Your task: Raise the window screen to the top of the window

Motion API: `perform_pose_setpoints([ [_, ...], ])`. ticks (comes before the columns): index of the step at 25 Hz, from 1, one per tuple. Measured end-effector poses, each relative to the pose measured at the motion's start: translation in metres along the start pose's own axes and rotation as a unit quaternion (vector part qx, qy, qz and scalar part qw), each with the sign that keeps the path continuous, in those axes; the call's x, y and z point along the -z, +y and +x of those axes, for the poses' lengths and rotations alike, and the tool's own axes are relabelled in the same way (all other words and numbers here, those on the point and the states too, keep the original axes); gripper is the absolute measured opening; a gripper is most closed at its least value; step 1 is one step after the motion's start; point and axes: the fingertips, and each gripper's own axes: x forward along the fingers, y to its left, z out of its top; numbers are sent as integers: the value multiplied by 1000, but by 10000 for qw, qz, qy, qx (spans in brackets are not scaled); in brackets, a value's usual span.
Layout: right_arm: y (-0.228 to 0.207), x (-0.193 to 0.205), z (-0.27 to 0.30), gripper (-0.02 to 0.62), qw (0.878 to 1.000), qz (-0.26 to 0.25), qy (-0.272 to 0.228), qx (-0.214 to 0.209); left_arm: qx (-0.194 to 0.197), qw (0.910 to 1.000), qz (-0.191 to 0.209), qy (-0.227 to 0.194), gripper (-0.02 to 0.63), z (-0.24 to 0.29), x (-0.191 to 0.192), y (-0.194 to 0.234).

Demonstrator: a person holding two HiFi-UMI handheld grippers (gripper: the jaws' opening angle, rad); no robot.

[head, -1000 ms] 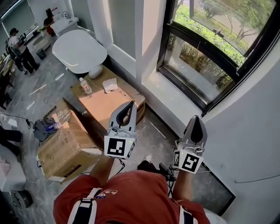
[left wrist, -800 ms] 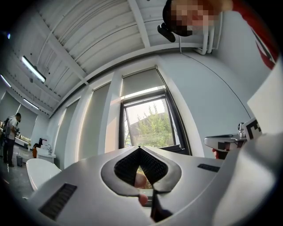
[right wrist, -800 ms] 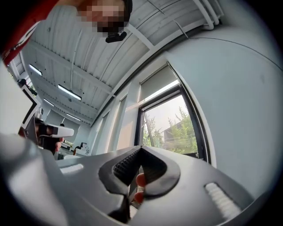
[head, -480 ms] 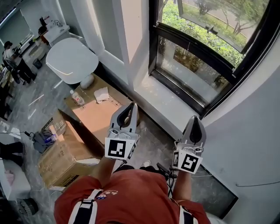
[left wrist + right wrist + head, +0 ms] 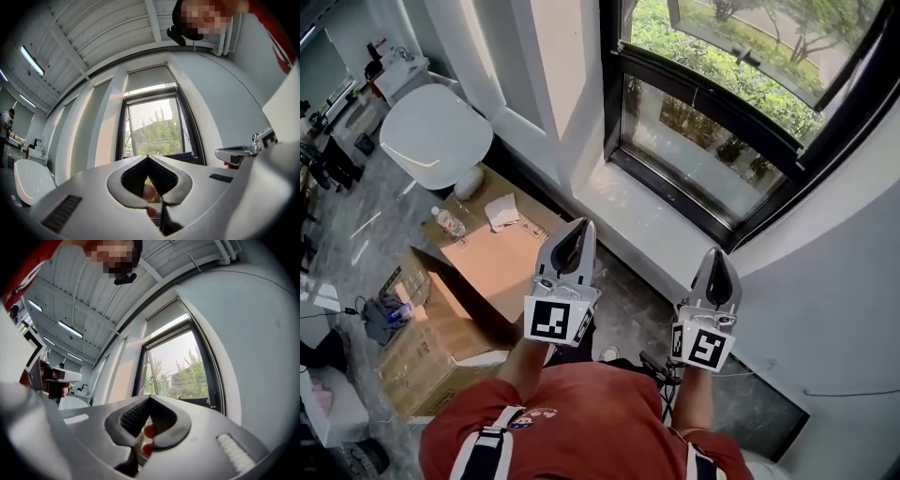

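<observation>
Head view, far left: white round counter [image 5: 436,141], well apart from the work.
Cardboard boxes [image 5: 492,267]: on the floor, a bottle [image 5: 448,222] on top; their print is too small to read.
Left gripper [image 5: 582,225]: jaws clenched on nothing, pointed toward the window, probably for the approach.
Window [image 5: 712,141]: black frame, trees outside.
Window screen [image 5: 147,78]: seems to be the grey blind high in the frame, well above both grippers; only the gripper views show it.
Right gripper [image 5: 719,253]: jaws clenched too, empty, near the grey wall.
Markers: black squares on both grippers, no letters.
</observation>
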Motion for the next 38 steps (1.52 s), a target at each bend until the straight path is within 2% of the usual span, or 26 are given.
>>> perform_pose_setpoints([
  [3, 0, 6, 17, 9, 9998, -178, 30, 52, 143, 9995, -291, -57, 5, 23, 8, 5],
  [10, 4, 25, 72, 9, 9989, -363, 177, 233, 313, 9989, -338, 8, 5, 76, 31, 35],
  [17, 29, 41, 144, 9, 9980, -549, 300, 129, 363, 9984, -432, 67, 5, 133, 49, 79],
  [23, 40, 57, 194, 9, 9980, -402, 436, 226, 493, 9975, -429, 251, 5, 177, 63, 110],
  [28, 57, 70, 225, 9, 9968, -454, 556, 353, 743, 9946, -652, 311, 5, 206, 76, 131],
  [32, 60, 66, 241, 9, 9959, -539, 502, 524, 1006, 9925, -660, 216, 5, 228, 76, 133],
  [38, 40, 70, 246, 9, 9927, -556, 596, 887, 1276, 9895, -641, 220, 5, 254, 81, 125],
])
